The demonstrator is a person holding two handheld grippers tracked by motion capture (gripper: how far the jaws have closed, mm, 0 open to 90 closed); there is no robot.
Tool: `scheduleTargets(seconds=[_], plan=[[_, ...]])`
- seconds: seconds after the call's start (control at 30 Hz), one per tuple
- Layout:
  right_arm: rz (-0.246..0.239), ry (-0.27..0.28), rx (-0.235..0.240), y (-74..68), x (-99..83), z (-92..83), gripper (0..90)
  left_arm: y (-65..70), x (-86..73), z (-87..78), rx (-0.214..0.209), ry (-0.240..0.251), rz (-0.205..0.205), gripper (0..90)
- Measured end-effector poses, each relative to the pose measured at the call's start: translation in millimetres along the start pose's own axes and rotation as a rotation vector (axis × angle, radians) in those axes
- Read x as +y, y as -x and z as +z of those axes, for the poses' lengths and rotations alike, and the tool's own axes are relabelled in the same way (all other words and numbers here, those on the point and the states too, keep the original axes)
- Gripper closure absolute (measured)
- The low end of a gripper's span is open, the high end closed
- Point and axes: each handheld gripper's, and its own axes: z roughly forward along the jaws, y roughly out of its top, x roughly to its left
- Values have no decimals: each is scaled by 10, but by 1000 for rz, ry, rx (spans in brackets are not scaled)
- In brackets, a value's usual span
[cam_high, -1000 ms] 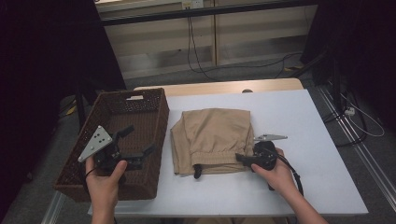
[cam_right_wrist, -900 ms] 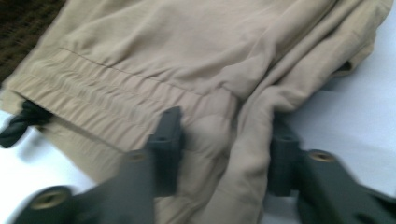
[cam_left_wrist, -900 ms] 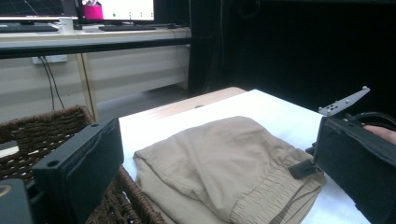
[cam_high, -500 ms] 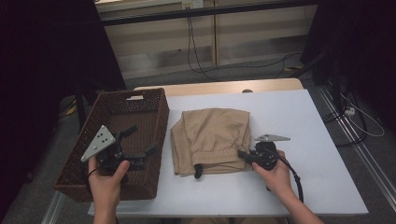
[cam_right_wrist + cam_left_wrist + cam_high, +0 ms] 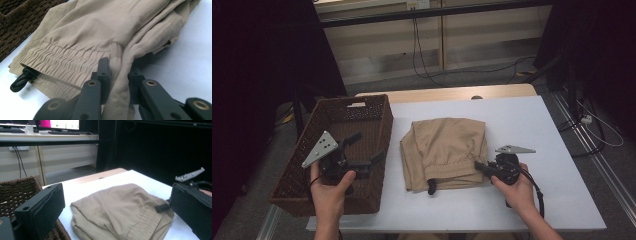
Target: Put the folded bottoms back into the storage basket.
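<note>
A folded khaki garment (image 5: 444, 152) with an elastic waistband lies in the middle of the white table (image 5: 532, 125). My right gripper (image 5: 479, 167) is at its near right corner. In the right gripper view the jaws (image 5: 118, 68) are shut on a fold of the khaki cloth (image 5: 100, 32) beside the waistband. A black cord end (image 5: 21, 81) sticks out at the garment's near edge (image 5: 431, 189). My left gripper (image 5: 366, 148) hovers open over the brown wicker basket (image 5: 387, 125), with nothing between its jaws (image 5: 116, 202). The garment (image 5: 120, 212) lies beyond them.
The wicker basket (image 5: 17, 192) stands at the table's left edge, close to the garment. Bare table surface lies right of and behind the garment. Cables hang by a low cabinet (image 5: 412, 45) beyond the table. The room's sides are dark.
The right gripper's jaws have closed onto the garment's near right edge. Both hands have stayed almost where they were.
</note>
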Motion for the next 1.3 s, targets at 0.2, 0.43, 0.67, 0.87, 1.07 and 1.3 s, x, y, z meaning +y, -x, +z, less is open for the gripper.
scheduleTargets(seconds=[0.2,0.43,0.67,0.87,1.07,1.3], plan=[[3,3,-2,34,-12,-40,774,63,47,116,-14,-10,-18,1],[-19,5,-4,33,-32,-64,773,149,72,305,-42,-19,-10,1],[-25,3,-4,37,-31,-66,773,191,54,477,-52,-19,-25,0],[-50,9,-17,27,-33,-81,773,214,28,608,-59,-32,-27,1],[-69,10,-27,21,-37,-93,772,251,21,739,-67,-48,-34,0],[-81,12,-36,8,-32,-105,772,242,-6,888,-36,-58,-57,1]])
